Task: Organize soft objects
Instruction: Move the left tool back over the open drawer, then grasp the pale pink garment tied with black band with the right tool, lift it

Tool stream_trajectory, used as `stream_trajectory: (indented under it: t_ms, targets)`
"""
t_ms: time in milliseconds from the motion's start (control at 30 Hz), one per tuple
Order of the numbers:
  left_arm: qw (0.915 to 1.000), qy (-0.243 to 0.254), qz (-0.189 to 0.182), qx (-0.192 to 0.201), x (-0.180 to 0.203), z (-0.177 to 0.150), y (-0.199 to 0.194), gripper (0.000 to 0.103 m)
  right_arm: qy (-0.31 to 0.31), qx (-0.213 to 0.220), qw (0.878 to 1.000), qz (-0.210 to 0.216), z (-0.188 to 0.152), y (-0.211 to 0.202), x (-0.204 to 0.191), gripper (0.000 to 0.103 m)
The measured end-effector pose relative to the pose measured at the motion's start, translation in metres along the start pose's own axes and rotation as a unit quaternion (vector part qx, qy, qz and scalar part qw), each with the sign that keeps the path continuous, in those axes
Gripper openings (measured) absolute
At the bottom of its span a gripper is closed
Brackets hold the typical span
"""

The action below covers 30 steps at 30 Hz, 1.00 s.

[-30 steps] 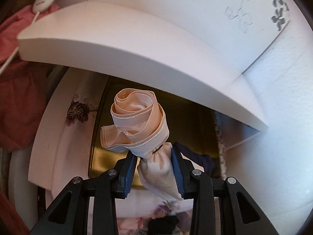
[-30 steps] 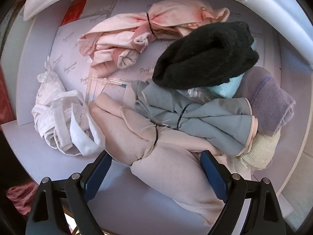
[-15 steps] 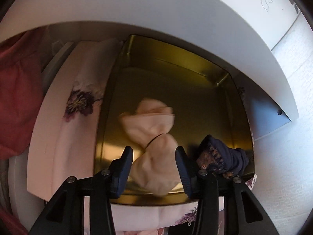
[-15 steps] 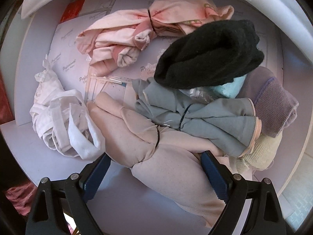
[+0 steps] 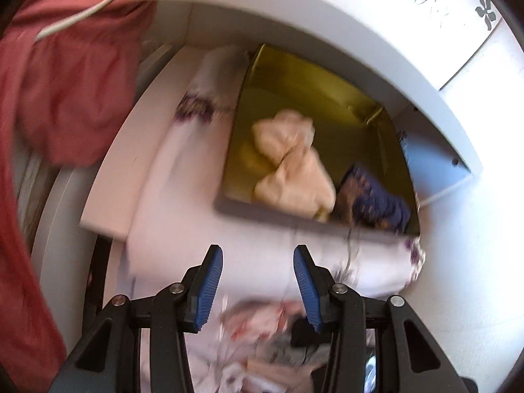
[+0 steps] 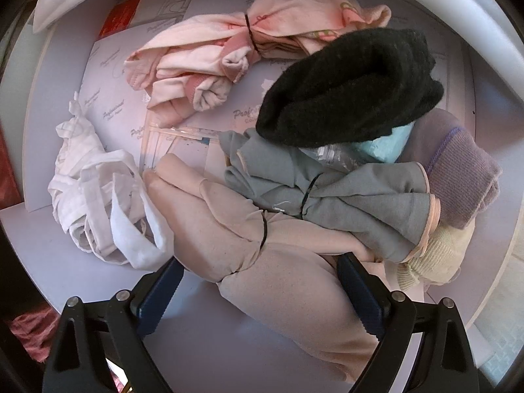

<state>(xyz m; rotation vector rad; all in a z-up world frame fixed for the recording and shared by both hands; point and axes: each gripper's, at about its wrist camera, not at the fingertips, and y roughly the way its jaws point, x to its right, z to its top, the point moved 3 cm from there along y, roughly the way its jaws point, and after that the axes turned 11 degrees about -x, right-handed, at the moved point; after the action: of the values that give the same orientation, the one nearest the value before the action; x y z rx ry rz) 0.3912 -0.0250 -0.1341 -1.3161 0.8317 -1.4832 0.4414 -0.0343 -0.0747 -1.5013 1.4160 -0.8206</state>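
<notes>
In the left wrist view, a peach cloth bundle [image 5: 291,163] tied with a black band lies in a gold-lined box [image 5: 330,98], beside a dark blue patterned bundle [image 5: 376,199]. My left gripper [image 5: 258,281] is open and empty, below and in front of the box. In the right wrist view, my right gripper [image 6: 258,290] is open, its jaws on either side of a beige tied bundle [image 6: 262,245]. Around the beige bundle lie a grey tied bundle [image 6: 327,190], a black knit piece [image 6: 353,88], a pink tied bundle [image 6: 229,49] and a white cloth [image 6: 98,196].
A white shelf board [image 5: 294,9] arches over the gold box. A red cloth [image 5: 65,82] hangs at the left. A purple knit piece [image 6: 458,170] and a cream knit piece [image 6: 435,258] lie at the right of the pile on the white surface [image 6: 213,344].
My left gripper has let go of the peach bundle, which now lies in the gold box, and has drawn back from it. The right gripper has barely moved.
</notes>
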Motion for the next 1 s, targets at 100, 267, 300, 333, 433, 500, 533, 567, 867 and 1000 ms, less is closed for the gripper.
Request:
stream_trajectory:
  t_ms: [100,267,300,333,433,500,533,567,867,1000]
  targets:
    - [0.9996,-0.013,0.01,-0.021,-0.014,-0.024,0.002,0.045,0.001,0.002,1.0,0.0,0.0,0.001,0.0,0.095]
    - [0.9973,-0.044,0.022,-0.054,-0.04,-0.054,0.005,0.045,0.002,0.003,1.0,0.0,-0.001,0.002,0.001,0.095]
    - [0.9968,-0.049,0.022,-0.058,-0.043,-0.059,0.005,0.045,0.003,0.003,1.0,0.0,-0.001,0.002,0.001,0.095]
    - [0.9962,-0.055,0.023,-0.064,-0.047,-0.064,0.006,0.045,0.003,0.004,1.0,0.001,-0.001,0.002,0.002,0.095]
    - [0.9946,-0.06,0.029,-0.079,-0.054,-0.078,0.011,0.045,0.004,0.006,1.0,0.001,-0.004,0.003,0.002,0.095]
    - [0.9935,-0.061,0.034,-0.09,-0.058,-0.086,0.015,0.045,0.005,0.005,1.0,0.003,-0.005,0.003,0.003,0.095]
    - [0.9925,-0.061,0.037,-0.099,-0.06,-0.091,0.019,0.045,0.005,0.005,1.0,0.004,-0.006,0.003,0.005,0.095]
    - [0.9918,-0.06,0.041,-0.106,-0.061,-0.094,0.022,0.045,0.005,0.006,1.0,0.004,-0.007,0.004,0.007,0.095]
    - [0.9831,-0.053,0.074,-0.159,-0.073,-0.113,0.052,0.045,0.013,0.007,1.0,-0.004,-0.018,0.002,0.019,0.095]
    - [0.9769,-0.028,0.108,-0.182,-0.071,-0.121,0.067,0.045,0.016,0.007,1.0,-0.007,-0.021,0.0,0.026,0.095]
